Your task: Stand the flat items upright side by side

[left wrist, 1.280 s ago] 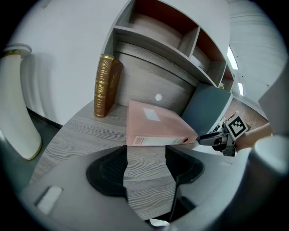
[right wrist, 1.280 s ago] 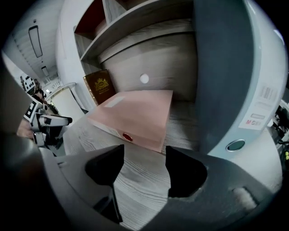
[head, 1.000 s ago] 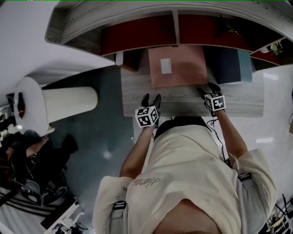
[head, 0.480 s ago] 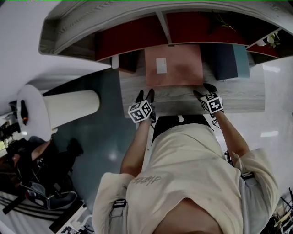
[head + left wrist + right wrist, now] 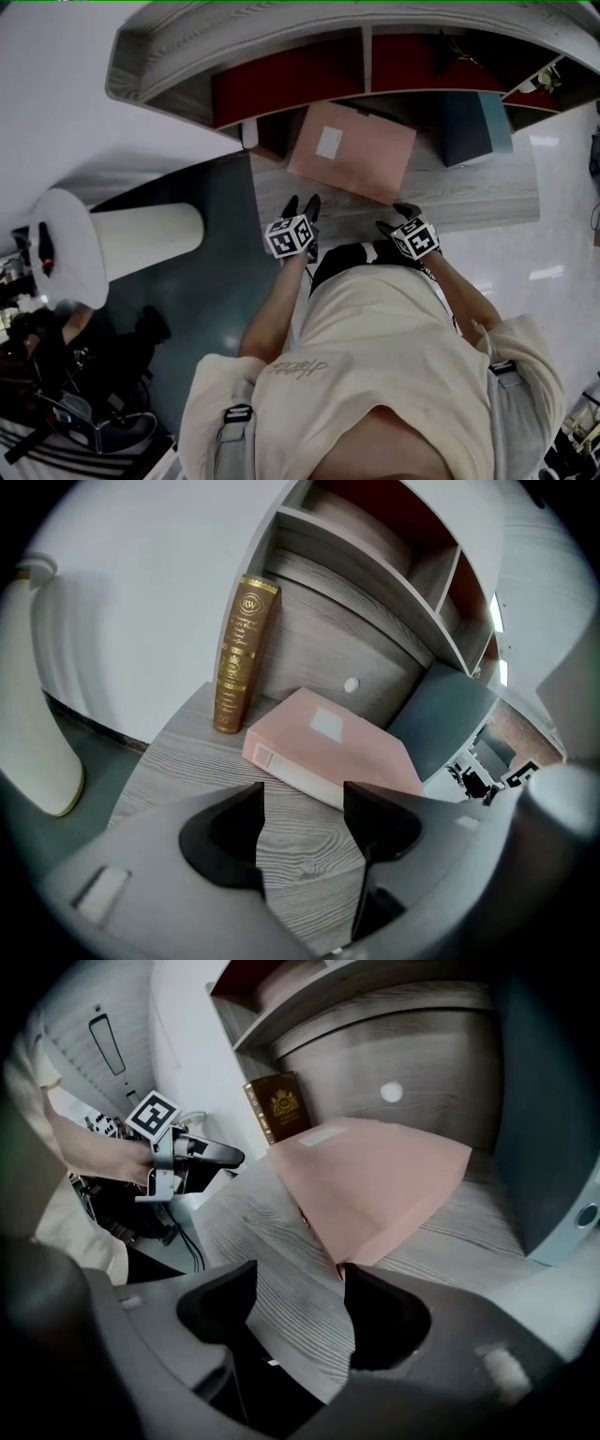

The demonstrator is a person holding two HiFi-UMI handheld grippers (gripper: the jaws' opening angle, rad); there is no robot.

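Pink hardcover book lies flat and skewed on the grey wood-grain desktop, just ahead of both tongs. Left gripper is spread open over bare wood. The right gripper is open too, with a book corner just beside one jaw. Looks stiff, fairly heavy, smooth-covered. I'd pinch the long edges, then tip it up beside the upright brown gilt-spined book.

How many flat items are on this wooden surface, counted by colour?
Pink book, lying flat: 1
Gold-brown book, standing upright: 1
Dark blue-grey item, at the back: 1
Total: 3
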